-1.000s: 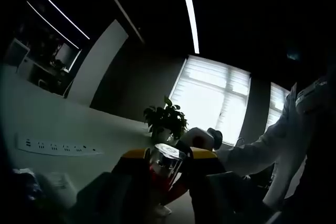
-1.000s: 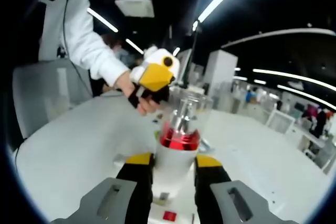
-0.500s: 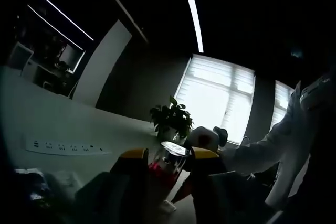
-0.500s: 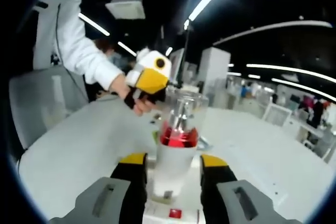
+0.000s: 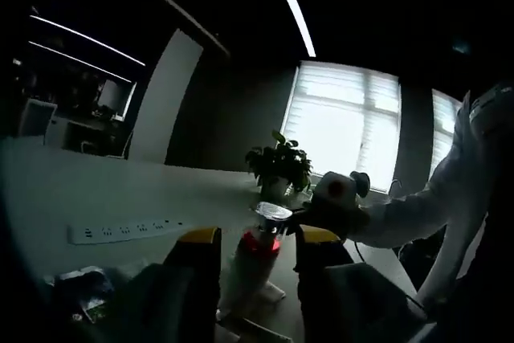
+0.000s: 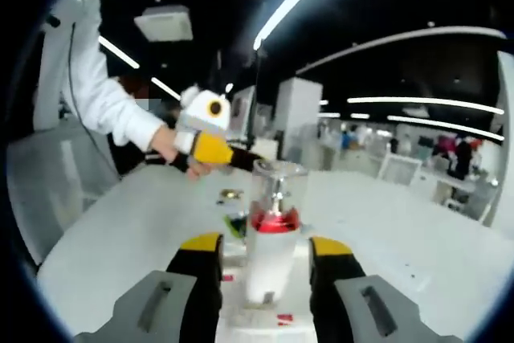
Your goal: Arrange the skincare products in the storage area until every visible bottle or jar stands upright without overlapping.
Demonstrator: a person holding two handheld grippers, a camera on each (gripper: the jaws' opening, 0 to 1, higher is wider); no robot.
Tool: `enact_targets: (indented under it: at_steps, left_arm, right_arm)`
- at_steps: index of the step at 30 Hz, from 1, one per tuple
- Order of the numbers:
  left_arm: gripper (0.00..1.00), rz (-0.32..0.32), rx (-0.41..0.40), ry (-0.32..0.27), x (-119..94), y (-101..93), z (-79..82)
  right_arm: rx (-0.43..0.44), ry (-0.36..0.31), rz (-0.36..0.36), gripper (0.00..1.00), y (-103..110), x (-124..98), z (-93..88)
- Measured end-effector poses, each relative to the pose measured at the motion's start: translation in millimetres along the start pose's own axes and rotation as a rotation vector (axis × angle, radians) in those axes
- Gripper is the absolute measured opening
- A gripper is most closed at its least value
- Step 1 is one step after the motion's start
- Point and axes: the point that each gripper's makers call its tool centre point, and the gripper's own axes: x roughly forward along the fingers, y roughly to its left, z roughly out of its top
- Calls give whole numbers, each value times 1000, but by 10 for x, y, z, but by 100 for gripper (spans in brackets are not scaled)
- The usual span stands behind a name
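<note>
1. The white table (image 6: 120,230) carries everything. In the right gripper view it spreads from 9 o'clock across to 3 o'clock, and the pump bottle stands on it near the centre, toward 6 o'clock.
2. The pump bottle (image 6: 271,234) has a white body, a red collar and a clear cap. It looks upright between the yellow-tipped jaws of the right tool (image 6: 263,256). The jaws stand apart with a sliver of table showing on each side of the bottle, so the right tool appears released or barely touching; the exact contact cannot be told.
3. The step in hand seems to be setting this bottle down. Done well, the right tool would open evenly and back straight out toward 6 o'clock, so neither jaw clips the tall bottle.
4. In the left gripper view the pump bottle (image 5: 255,267) leans toward 1 o'clock in the frame, framed by the left tool (image 5: 257,251); whether those dark jaws touch it cannot be told.
5. A power strip (image 5: 124,230) lies at 8 o'clock on the table.
6. No brand or writing is readable on the bottle.
</note>
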Motion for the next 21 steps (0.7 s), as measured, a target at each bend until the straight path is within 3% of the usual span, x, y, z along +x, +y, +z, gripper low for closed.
enact_targets:
  at_steps: [3, 4, 5, 6, 7, 8, 9, 10, 13, 19, 21]
  left_arm:
    - [35, 24, 25, 13, -88, -32, 13]
    - [31, 23, 13, 21, -115, -50, 11]
    - [22, 6, 15, 14, -163, -95, 29]
    - [6, 3, 38, 3, -185, -117, 50]
    - [0, 62, 86, 8, -232, -47, 59]
    - [1, 84, 82, 2, -257, -29, 68]
    - [0, 59, 50, 4, -264, -135, 53]
    - [0, 59, 50, 10, -269, -152, 44]
    - [0, 81, 102, 80, -321, -212, -59]
    - [0, 65, 112, 103, -406, -388, -133]
    - [0, 113, 121, 139, -466, -357, -187]
  right_arm:
    - [10, -7, -31, 38, 68, -61, 35]
    - [18, -17, -35, 37, 118, -90, 73]
    - [21, -19, -41, 36, 145, -103, 89]
    - [22, -12, -59, 35, 178, -126, 99]
    - [11, -14, -64, 31, 188, -133, 107]
    - [-33, -12, -112, 25, 163, -160, 128]
    - [-26, 26, -132, 18, 179, -181, 85]
    - [-51, 10, -124, 12, 222, -177, 124]
    - [-17, 2, -145, 2, 308, -209, 171]
    - [10, 21, -158, 0, 542, -206, 277]
    - [6, 21, -168, 0, 592, -200, 303]
